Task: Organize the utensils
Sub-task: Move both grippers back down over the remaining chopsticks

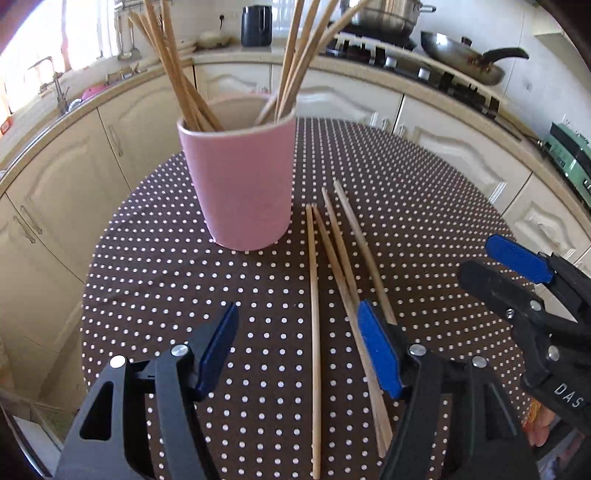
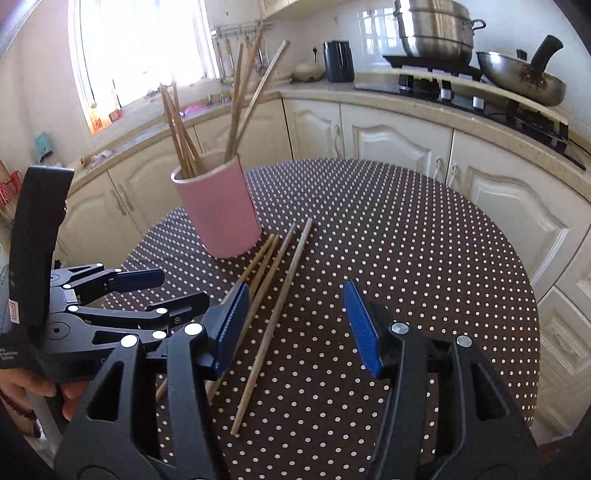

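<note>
A pink cup (image 1: pixel 240 181) stands on the round polka-dot table (image 1: pixel 424 206) and holds several wooden chopsticks (image 1: pixel 173 66). Several loose chopsticks (image 1: pixel 332 251) lie on the cloth just right of the cup, pointing toward me. My left gripper (image 1: pixel 301 347) is open and empty above their near ends. My right gripper (image 2: pixel 295 325) is open and empty, right of the loose chopsticks (image 2: pixel 273 291); the cup also shows in the right wrist view (image 2: pixel 218 210). The left gripper (image 2: pixel 159 291) appears at the left of that view, the right gripper (image 1: pixel 513 266) at the right of the left wrist view.
Cream kitchen cabinets (image 2: pixel 399 144) curve around behind the table. On the counter are a stove with a steel pot (image 2: pixel 436 29), a wok (image 2: pixel 524 77), and a dark kettle (image 2: pixel 338 61). A sink with a tap (image 1: pixel 55 85) is at the far left.
</note>
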{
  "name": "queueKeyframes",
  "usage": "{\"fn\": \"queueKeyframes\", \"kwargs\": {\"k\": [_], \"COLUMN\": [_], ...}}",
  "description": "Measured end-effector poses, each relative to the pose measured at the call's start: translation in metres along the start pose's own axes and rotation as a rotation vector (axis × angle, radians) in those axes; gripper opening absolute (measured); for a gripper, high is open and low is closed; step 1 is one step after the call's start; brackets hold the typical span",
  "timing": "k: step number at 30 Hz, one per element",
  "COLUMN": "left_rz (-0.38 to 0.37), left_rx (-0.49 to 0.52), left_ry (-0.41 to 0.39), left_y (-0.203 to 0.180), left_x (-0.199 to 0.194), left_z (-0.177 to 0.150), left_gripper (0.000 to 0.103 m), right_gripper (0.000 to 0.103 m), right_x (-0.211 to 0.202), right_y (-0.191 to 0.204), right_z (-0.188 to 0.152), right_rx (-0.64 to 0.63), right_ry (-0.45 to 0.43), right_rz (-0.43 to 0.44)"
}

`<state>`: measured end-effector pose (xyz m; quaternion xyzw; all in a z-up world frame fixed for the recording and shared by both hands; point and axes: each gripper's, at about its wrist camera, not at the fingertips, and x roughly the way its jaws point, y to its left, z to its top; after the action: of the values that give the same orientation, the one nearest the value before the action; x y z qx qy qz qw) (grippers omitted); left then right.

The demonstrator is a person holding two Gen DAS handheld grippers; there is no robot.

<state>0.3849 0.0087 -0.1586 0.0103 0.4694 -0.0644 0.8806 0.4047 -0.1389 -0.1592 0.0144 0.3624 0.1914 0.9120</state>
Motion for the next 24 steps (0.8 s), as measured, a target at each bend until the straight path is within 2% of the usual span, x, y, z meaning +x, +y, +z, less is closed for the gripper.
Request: {"fn": "queueKeyframes", "kwargs": {"k": [1, 3, 6, 11, 16, 20, 24], "left_rz": [0.0, -0.004, -0.008, -0.015, -0.015, -0.003, -0.005], "left_rx": [0.003, 0.01, 0.012, 0.022, 0.032, 0.031, 0.019], "left_ry": [0.012, 0.031, 0.062, 0.104, 0.093, 0.077, 0.068], "left_y": [0.0, -0.002, -0.006, -0.013, -0.014, -0.012, -0.007], "left_x": [0.005, 0.013, 0.027, 0.048, 0.058, 0.062, 0.066], "left_z": [0.001, 0.003, 0.007, 0.011, 0.016, 0.019, 0.021], "left_gripper": [0.066, 0.056, 0.051, 0.038, 0.035, 0.024, 0.021], "right_gripper": [0.054, 0.054, 0.054, 0.054, 0.053, 0.05, 0.045], "right_x": [0.006, 0.017, 0.032, 0.051, 0.071, 0.085, 0.1], "right_y": [-0.001, -0.003, -0.002, -0.001, 0.003, 0.006, 0.01], "right_z": [0.0, 0.0, 0.001, 0.008, 0.018, 0.022, 0.026], "right_rx": [-0.001, -0.002, -0.025, -0.037, -0.059, -0.06, -0.064], "right_ry": [0.024, 0.072, 0.135, 0.197, 0.267, 0.305, 0.342], "right_rz": [0.001, 0.005, -0.015, -0.033, -0.04, -0.047, -0.082]}}
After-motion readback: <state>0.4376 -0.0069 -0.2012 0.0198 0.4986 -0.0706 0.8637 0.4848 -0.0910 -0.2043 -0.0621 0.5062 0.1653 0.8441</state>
